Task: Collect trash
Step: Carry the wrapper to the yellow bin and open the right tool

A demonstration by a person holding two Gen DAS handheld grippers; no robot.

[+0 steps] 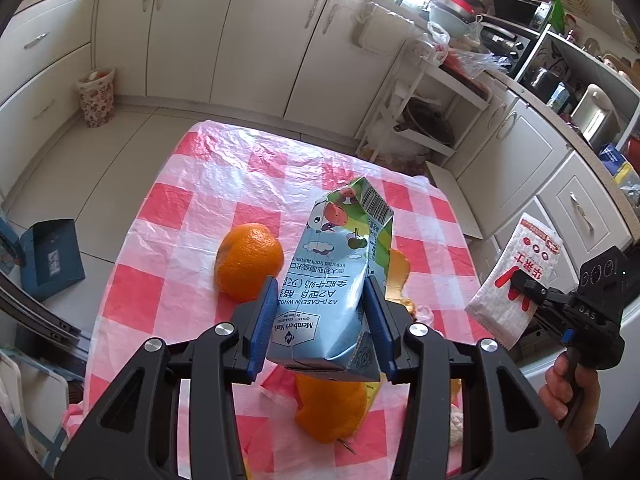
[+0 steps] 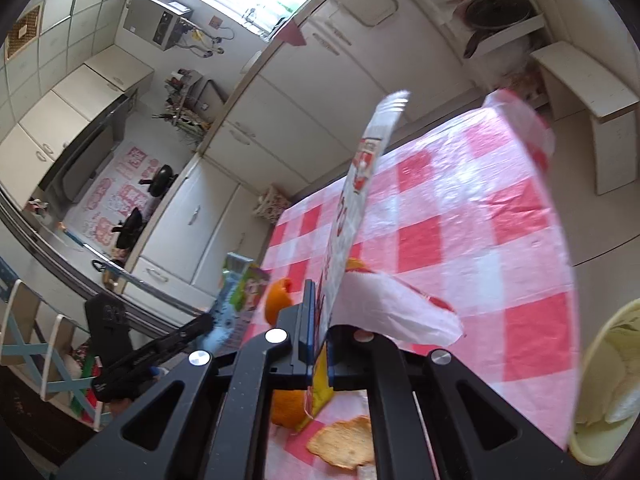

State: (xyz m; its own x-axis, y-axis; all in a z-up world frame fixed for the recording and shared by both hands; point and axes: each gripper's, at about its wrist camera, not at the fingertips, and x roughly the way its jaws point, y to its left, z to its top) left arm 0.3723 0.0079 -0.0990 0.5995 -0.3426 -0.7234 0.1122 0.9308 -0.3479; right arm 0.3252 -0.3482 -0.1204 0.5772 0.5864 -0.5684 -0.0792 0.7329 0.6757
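Observation:
My left gripper [image 1: 322,312] is shut on a blue milk carton [image 1: 336,280] and holds it above the red-and-white checked table [image 1: 192,248]. The carton also shows in the right wrist view [image 2: 236,300]. My right gripper [image 2: 319,328] is shut on a white and red snack wrapper [image 2: 352,208], held edge-on and upright above the table; the wrapper also shows in the left wrist view [image 1: 516,280], off the table's right side. Orange peels [image 1: 248,266] lie on the table under and beside the carton. A flat peel piece [image 2: 344,442] lies below the right gripper.
A pale yellow bin [image 2: 608,380] stands at the table's right edge. A floral waste basket [image 1: 96,96] stands on the floor by the cabinets. A blue dustpan [image 1: 52,260] lies on the floor at left. White cabinets and a cluttered counter [image 1: 520,92] surround the table.

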